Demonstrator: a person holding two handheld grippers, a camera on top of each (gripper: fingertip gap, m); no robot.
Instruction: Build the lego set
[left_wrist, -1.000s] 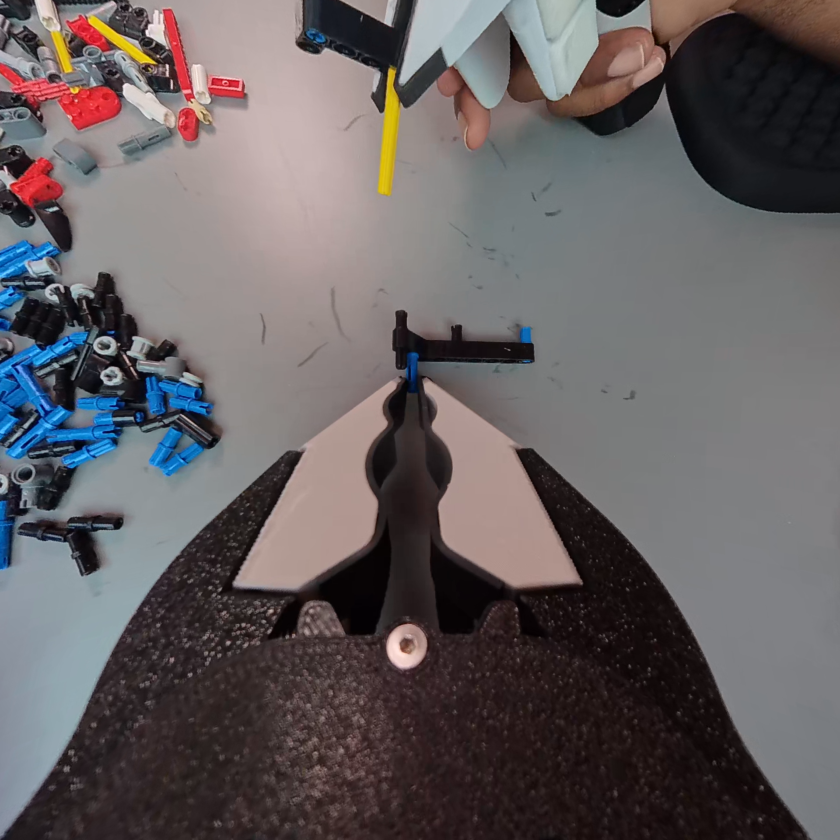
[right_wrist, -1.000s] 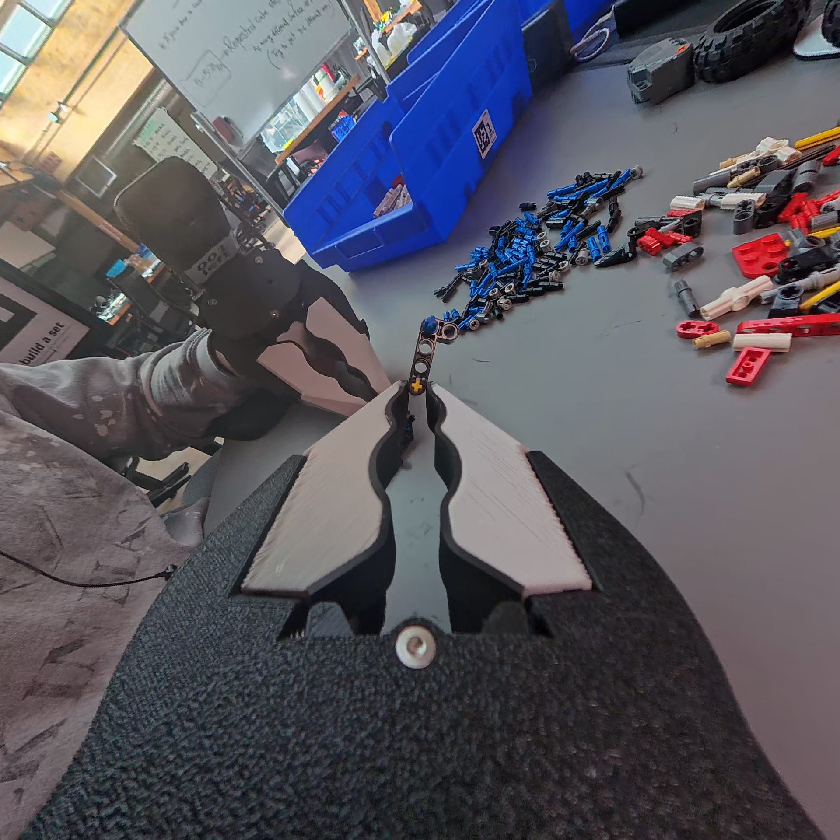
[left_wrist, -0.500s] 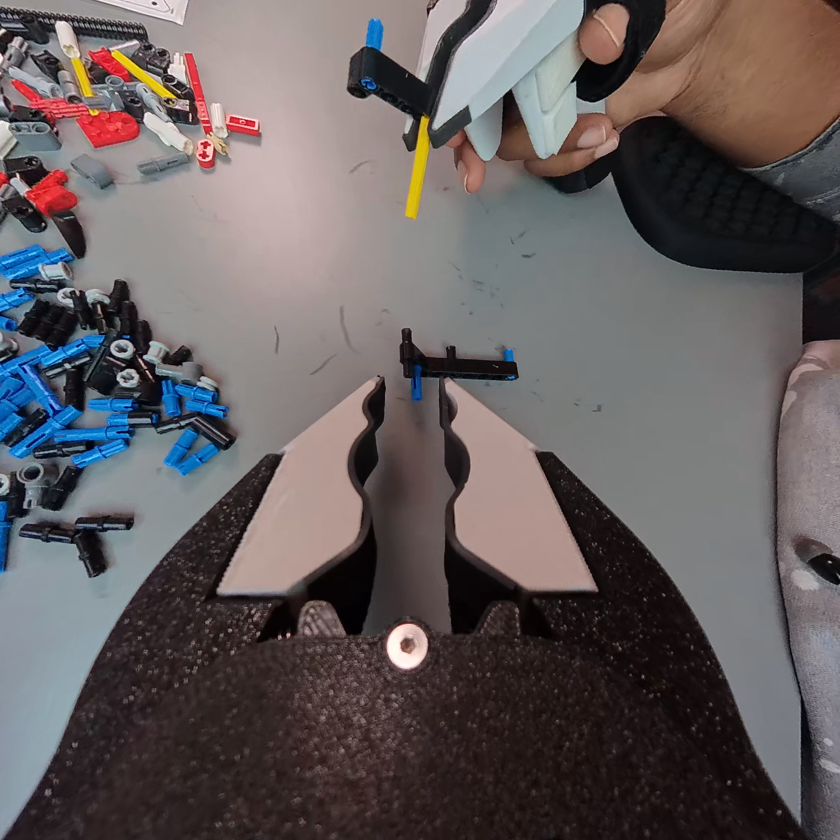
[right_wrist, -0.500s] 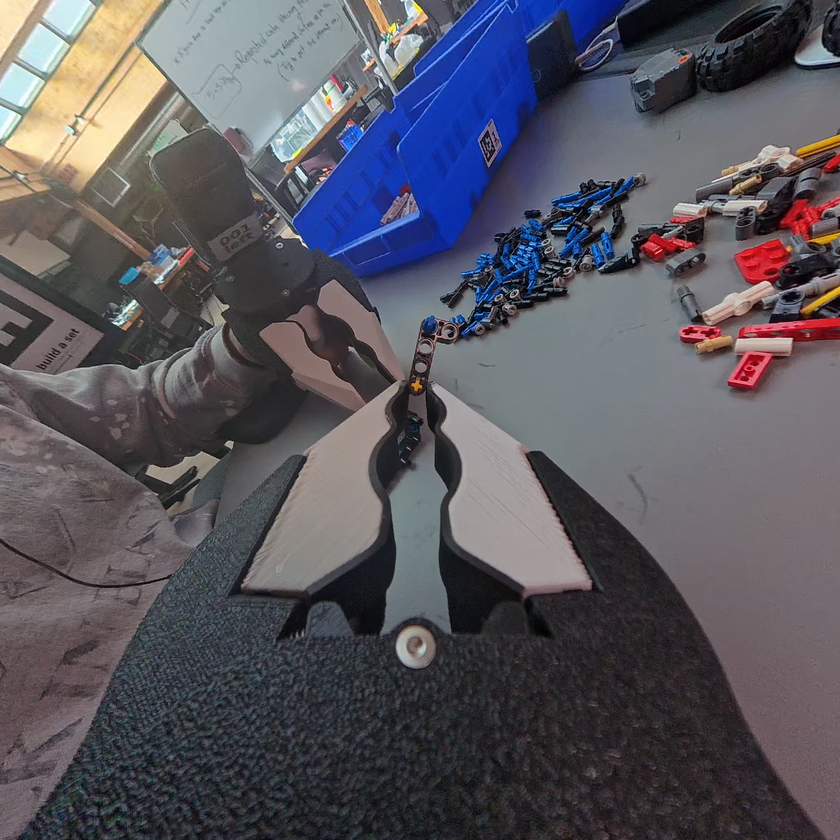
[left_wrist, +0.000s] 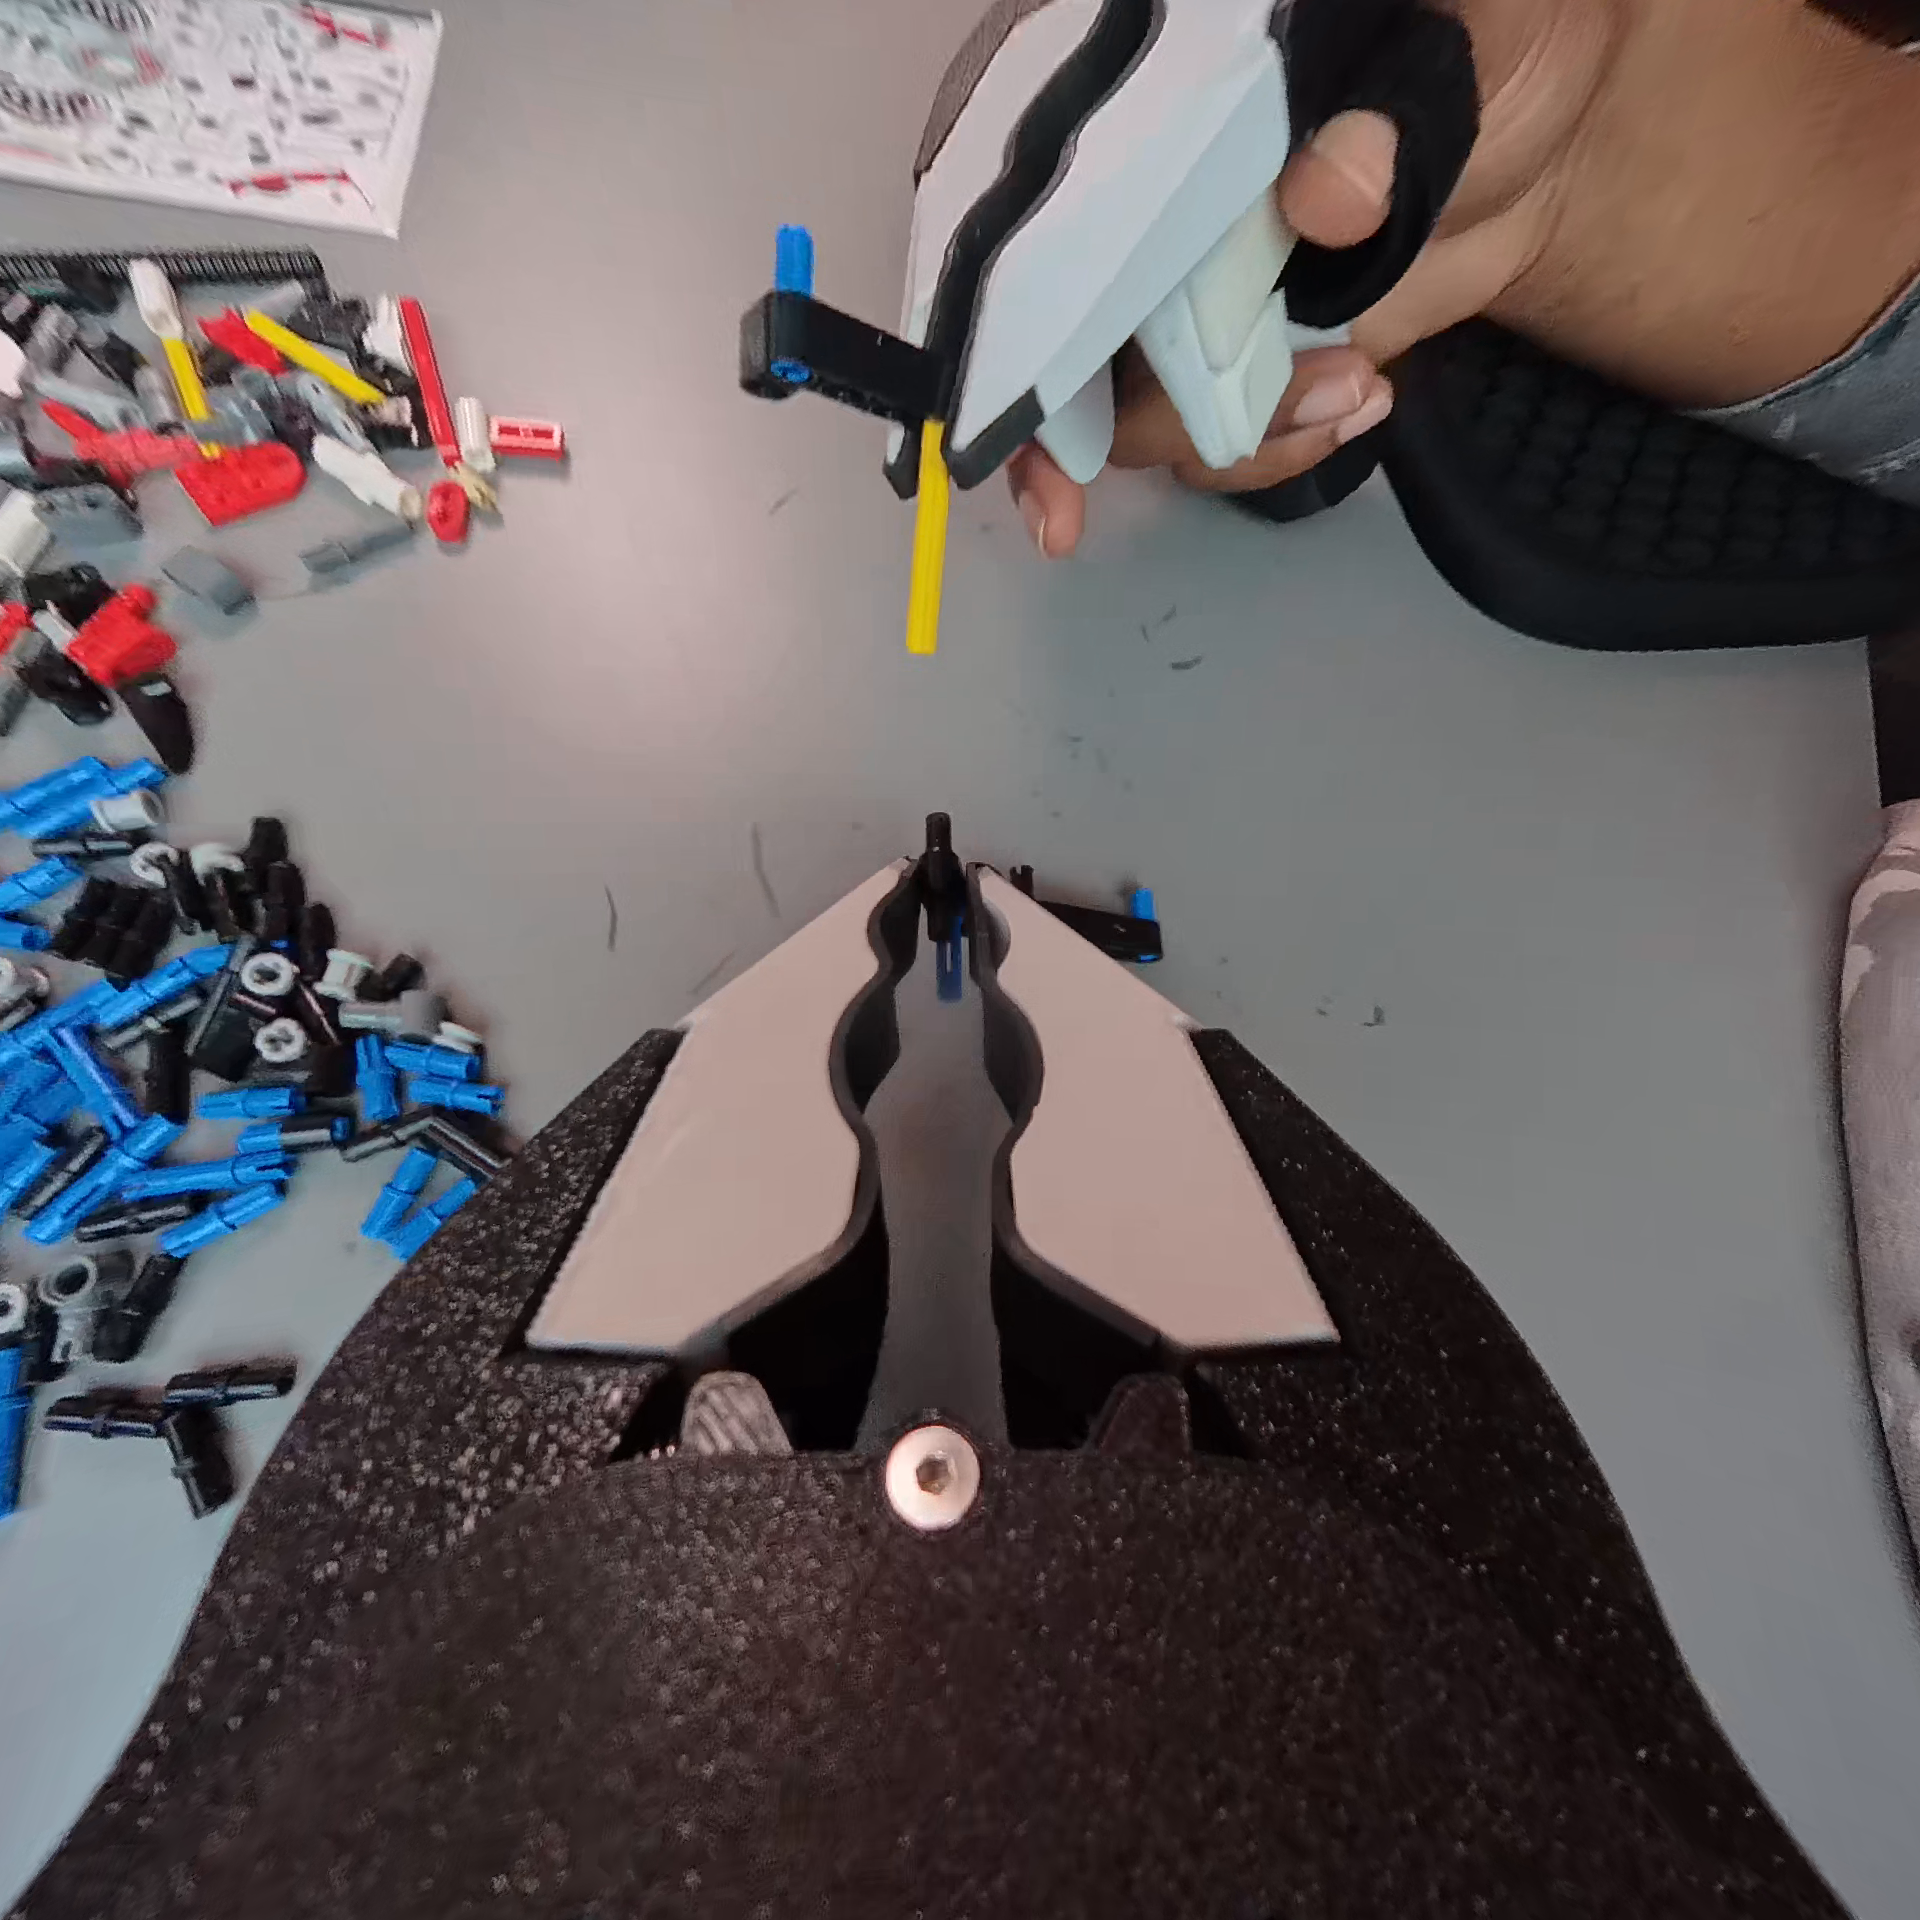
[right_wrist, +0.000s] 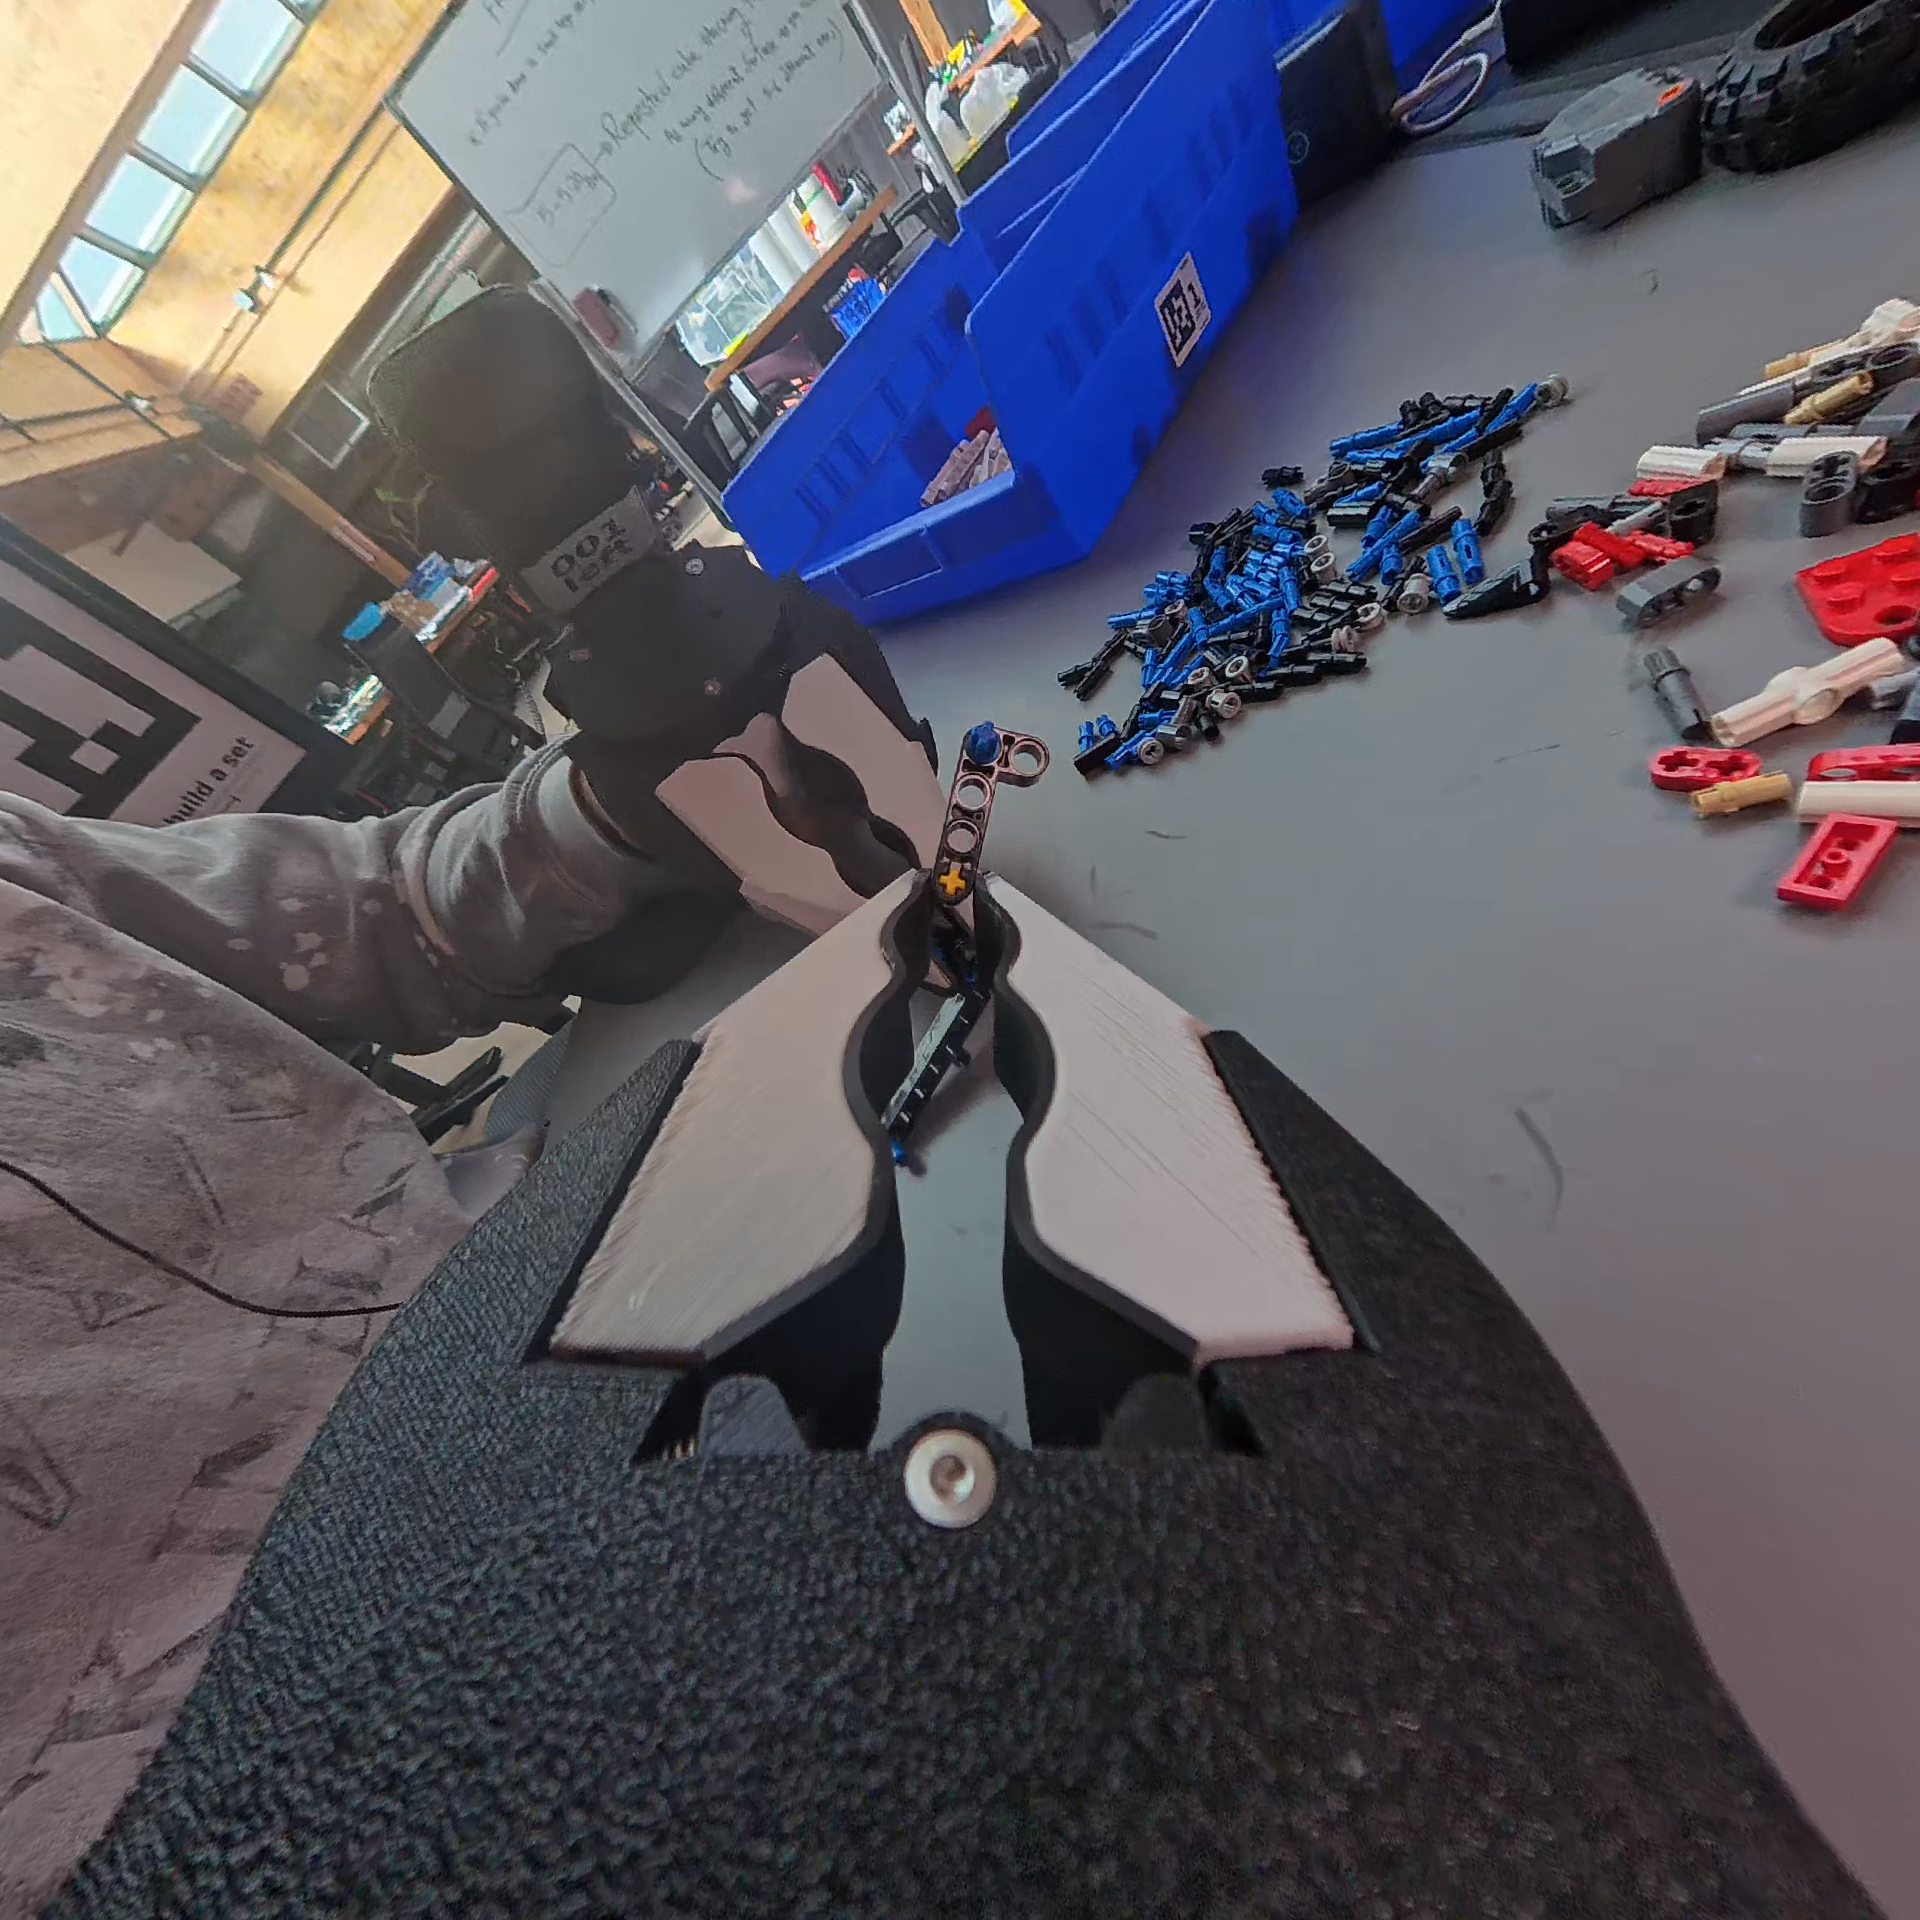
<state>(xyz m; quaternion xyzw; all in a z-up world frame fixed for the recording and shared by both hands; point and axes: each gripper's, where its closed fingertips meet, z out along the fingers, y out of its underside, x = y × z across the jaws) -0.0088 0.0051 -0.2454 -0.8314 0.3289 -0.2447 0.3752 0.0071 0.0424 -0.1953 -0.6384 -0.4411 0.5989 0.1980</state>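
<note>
Done: two small beam sub-assemblies pinned
Left gripper (left_wrist: 940, 904): clenched on black beam (left_wrist: 1091, 925)
Right gripper (right_wrist: 951, 914): grasping axle beam (right_wrist: 971, 810)
Left: joining, loose parts pile (left_wrist: 187, 1091)

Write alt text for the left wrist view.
The left gripper has its jaws nearly closed around a black beam assembly on the grey table. Beyond it, the right gripper holds a black beam with a yellow axle; loose pieces lie left.

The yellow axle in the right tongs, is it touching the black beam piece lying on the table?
Apart. In the left wrist view the yellow axle ends well short of the black beam piece, with bare table between them.
</note>
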